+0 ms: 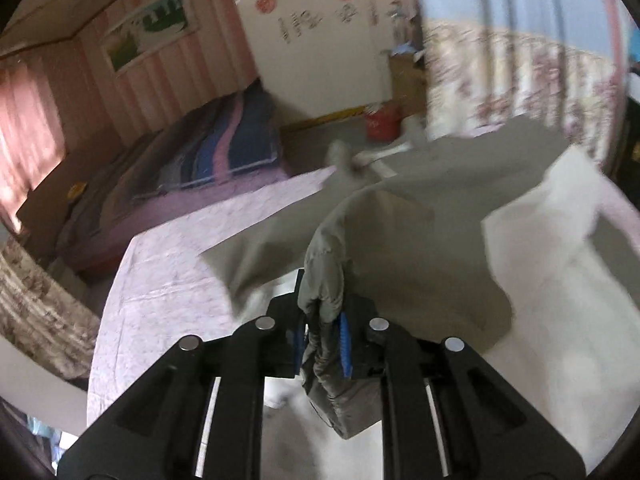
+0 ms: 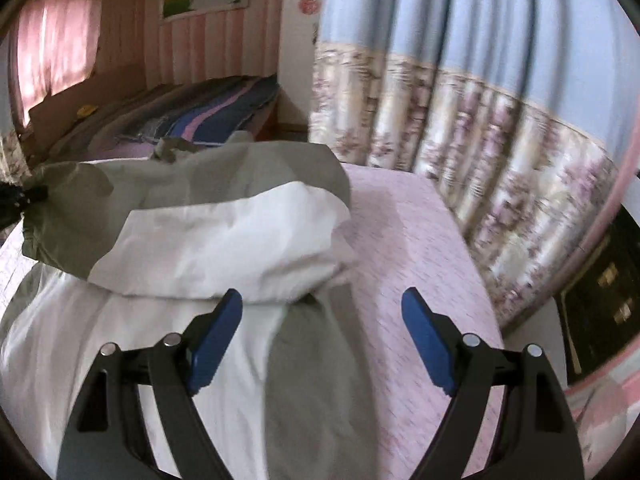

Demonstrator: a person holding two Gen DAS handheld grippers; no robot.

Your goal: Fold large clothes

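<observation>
- While the left wrist view looks forward along its fingers, the left gripper (image 1: 322,338) has its blue-padded fingers (image 1: 345,340) pressed together on a bunched grey fold of the jacket (image 1: 400,216), pinching it
- From that pinch the grey cloth rises and spreads away over the pink bedspread (image 1: 160,272), with the garment's white lining (image 1: 560,280) showing to the right of the grey part
- Beyond the bedspread, further from the jacket, lies a second bed with a striped blue and pink quilt (image 1: 224,140)
- Also past the jacket's far edge stands a red bucket (image 1: 382,122) on the floor, blurred, beside a flowered curtain (image 1: 512,92)
- On the striped wall above the quilt hangs a framed picture (image 1: 150,28)

- Turning to the right wrist view, the right gripper (image 2: 322,340) has its blue fingers (image 2: 218,344) spread wide apart and holds nothing
- One blue finger lies over the white lining (image 2: 224,244) of the jacket (image 2: 192,176); the other is over the pink bedspread (image 2: 400,232), just right of the garment
- Here the jacket lies heaped on the bedspread, grey outer cloth folded back above the white lining, a grey strip running down between the fingers
- At the jacket's far left edge a dark shape touches the grey cloth; I cannot tell what it is
- Right of the jacket hangs the blue and flowered curtain (image 2: 480,112)
</observation>
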